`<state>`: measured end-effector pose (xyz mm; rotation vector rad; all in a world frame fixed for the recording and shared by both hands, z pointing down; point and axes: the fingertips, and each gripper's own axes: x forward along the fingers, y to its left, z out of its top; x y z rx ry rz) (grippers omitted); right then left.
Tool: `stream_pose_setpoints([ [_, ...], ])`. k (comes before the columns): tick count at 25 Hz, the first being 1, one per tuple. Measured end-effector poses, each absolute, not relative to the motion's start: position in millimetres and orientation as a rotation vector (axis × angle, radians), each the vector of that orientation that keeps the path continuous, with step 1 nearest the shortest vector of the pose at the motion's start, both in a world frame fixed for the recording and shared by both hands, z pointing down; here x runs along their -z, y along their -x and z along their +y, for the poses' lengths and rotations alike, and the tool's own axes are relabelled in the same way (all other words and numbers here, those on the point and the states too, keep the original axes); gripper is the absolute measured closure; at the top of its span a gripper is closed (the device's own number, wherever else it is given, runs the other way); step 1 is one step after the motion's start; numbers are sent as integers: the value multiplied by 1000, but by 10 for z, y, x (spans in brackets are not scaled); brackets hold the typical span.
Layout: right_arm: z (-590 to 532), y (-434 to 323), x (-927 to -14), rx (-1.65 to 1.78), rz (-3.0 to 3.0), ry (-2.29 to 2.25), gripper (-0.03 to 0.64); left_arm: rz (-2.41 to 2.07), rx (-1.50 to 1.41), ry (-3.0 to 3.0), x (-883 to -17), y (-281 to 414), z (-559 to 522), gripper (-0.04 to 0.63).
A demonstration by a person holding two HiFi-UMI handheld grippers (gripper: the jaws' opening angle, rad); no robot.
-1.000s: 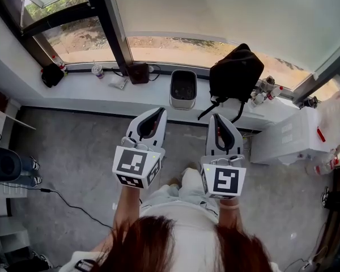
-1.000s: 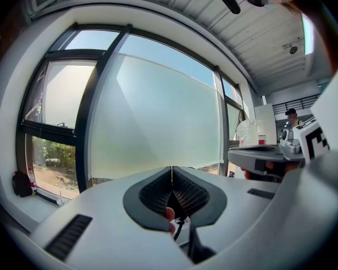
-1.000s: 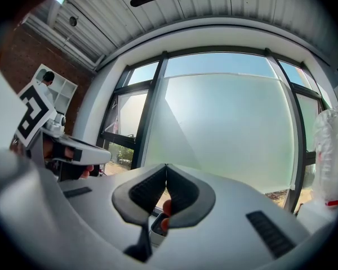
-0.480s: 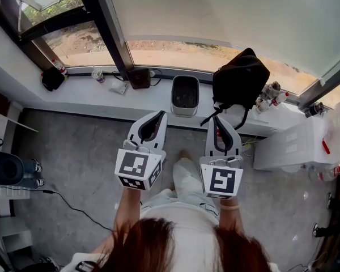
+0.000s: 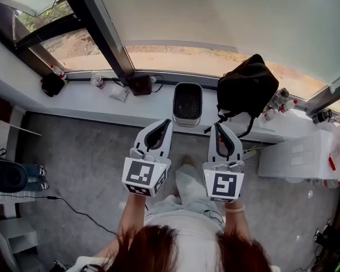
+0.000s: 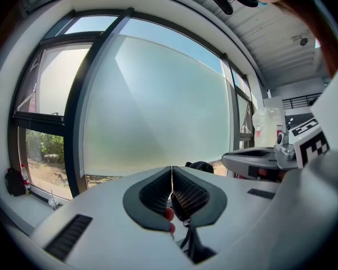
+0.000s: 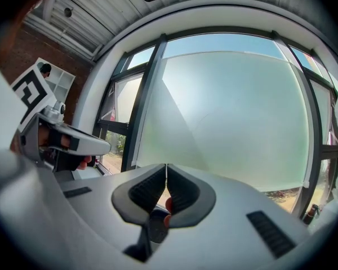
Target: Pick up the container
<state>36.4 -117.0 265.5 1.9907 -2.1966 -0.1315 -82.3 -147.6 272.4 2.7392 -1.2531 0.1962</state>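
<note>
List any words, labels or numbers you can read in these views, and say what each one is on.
No text can be read in any view.
Marker cube on the left gripper: black-and-white square pattern, no letters.
Marker cube on the right gripper: the same kind of pattern.
Container: no label visible.
Bottles and white box: any print is too small to read.

Daylight is admitted through the window [image 5: 215,16]; frosted glare noted. Gripper views are strongly fisheye-bent, with dark vignetted corners.
</note>
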Motion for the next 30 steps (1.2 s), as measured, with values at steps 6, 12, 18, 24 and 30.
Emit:
stream_pose_setpoints([
  [6,-1555,-501,-2932,147,-2183,-1939,591,-1277,-230,-2697,-3048,735,-1835,578],
  [12,-1868,-605,-3294,108,-2175,-1895,591,-1306,-234,-2653,-3360,660,-2177,578],
  [18,-2131,-658,-3778,64,-2155,-1827,591,-1338,-251,-2612,-3737,589,-2466,578],
  [24,-2306,-774,-4260,14,-2145,-1799,591,-1364,-294,-2565,-4209,561,-2615,578],
  [30,-2469,-885,-4784,-55,-2112,-1756,591,-1388,-349,-2503,-4752,598,-2749,578],
])
